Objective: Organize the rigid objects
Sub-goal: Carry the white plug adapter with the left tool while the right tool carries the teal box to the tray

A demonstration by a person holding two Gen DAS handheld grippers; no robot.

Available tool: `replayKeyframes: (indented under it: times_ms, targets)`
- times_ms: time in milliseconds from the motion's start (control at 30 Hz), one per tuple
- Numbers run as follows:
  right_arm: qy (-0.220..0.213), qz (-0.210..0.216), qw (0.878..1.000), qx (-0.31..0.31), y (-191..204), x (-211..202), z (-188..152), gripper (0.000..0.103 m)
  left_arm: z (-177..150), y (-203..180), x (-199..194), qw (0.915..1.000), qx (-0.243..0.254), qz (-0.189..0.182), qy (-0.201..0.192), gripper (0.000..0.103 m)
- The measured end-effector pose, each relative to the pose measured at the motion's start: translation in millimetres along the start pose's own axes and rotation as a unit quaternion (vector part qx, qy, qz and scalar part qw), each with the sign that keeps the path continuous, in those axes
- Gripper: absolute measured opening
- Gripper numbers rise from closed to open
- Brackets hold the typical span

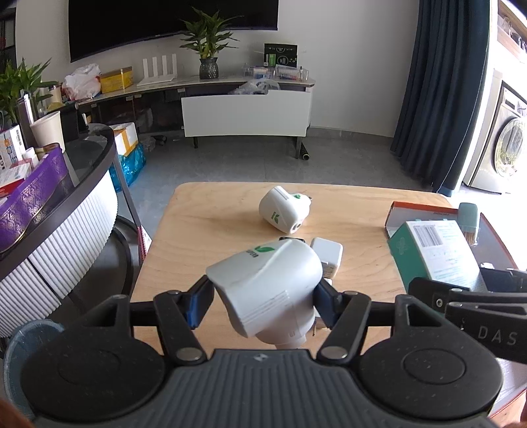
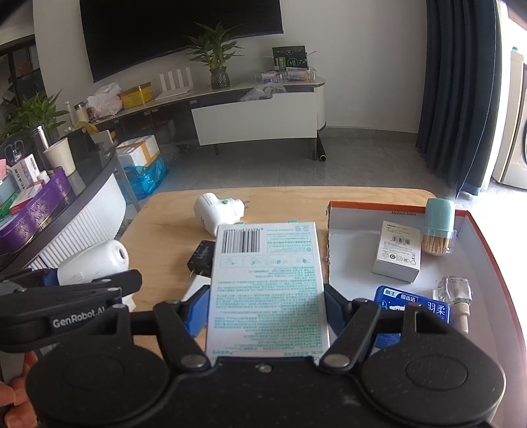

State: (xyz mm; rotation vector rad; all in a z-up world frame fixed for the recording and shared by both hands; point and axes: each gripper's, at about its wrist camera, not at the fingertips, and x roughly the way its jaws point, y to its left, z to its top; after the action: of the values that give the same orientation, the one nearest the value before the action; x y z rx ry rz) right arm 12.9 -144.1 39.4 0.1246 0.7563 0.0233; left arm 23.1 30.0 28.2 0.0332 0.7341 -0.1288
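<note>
Pretty normal living room here. Plain white wall at the back with a big dark curved TV screen mounted on it. Under that sits a long low white media console with a pale stone top, and there's a leafy green plant in a dark patterned pot on it. Floor is grey glossy tile. Heavy dark blue curtain hangs on the right, bright daylight coming in past it, next to a silver front-loading washing machine. On the left is a round ribbed white cabinet with a dark glass top.
</note>
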Motion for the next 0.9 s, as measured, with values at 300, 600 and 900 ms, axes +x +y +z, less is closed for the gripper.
replayKeyframes:
  times_ms: [300,600,900]
  targets:
    - [-0.008,-0.003,1.000,0.001,-7,-27,-15,0.084,-20,-9,-15,0.9999,-0.015,0.001,0.005,0.065]
    - [-0.002,-0.012,1.000,0.005,-19,-38,-30,0.084,-23,-16,-24,0.9998,-0.013,-0.011,0.006,0.065]
    - [-0.005,-0.018,1.000,0.005,-27,-47,-36,0.084,-33,-28,-28,0.9995,-0.007,-0.028,0.010,0.065]
